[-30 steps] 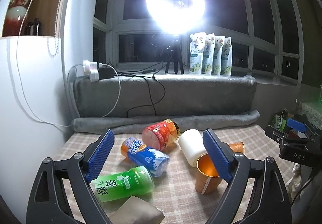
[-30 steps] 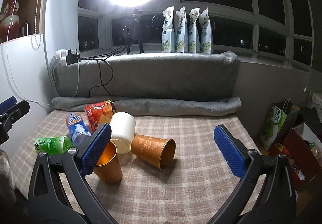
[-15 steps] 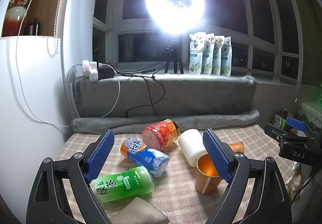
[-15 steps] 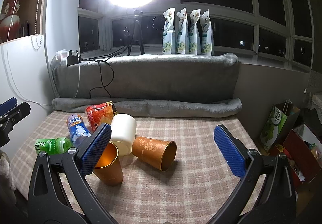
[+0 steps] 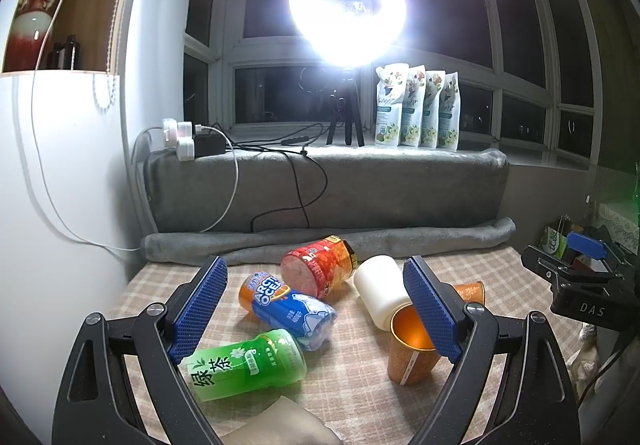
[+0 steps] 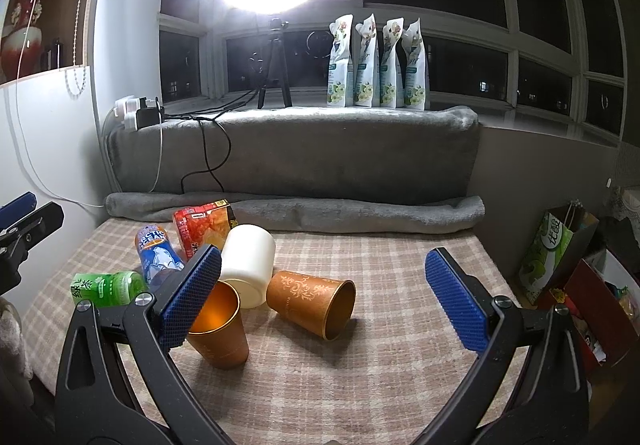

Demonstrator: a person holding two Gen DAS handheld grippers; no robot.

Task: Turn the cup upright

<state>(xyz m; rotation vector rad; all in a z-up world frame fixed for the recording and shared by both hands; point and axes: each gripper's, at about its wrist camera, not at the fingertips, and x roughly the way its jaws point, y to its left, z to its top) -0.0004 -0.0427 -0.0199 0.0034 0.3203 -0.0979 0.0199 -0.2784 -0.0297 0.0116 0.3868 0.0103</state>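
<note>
- Surface: checked cloth (image 6: 360, 385) over what looks like a bed or padded platform; cannot tell which; grey blanket roll (image 6: 320, 211) along the far edge
- Task's thing: patterned copper cup (image 6: 310, 309) lying on its side near the middle of the cloth, mouth toward the right and slightly toward the right wrist camera; only its rim shows in the left wrist view, behind the pad
- A 2nd copper cup (image 6: 220, 329) stands with mouth up just left of it, leaning a little; judged already done or never down
- White cup (image 6: 248, 265) also on its side, touching or just behind both copper cups; may need flipping too; cannot say which is meant first
- Clutter left of the cups: green tea bottle (image 5: 248, 365), blue bottle (image 5: 288, 311), red snack can (image 5: 316, 273), all lying down
- Right gripper (image 6: 324, 301): jaws spread wide, nothing between them; hovers above the cloth with the fallen copper cup framed in the gap
- Left gripper (image 5: 316, 313): jaws spread, empty; hangs over the bottles
- Step in hand, as judged: approach, before any grasp; no cup touched
- Next move calls for: right gripper lowered onto the fallen cup, pads across its wall near the rim, then a turn of the wrist to bring the mouth up
- Risk: round wall may roll away; the neighbouring 2 cups sit close and could be knocked
</note>
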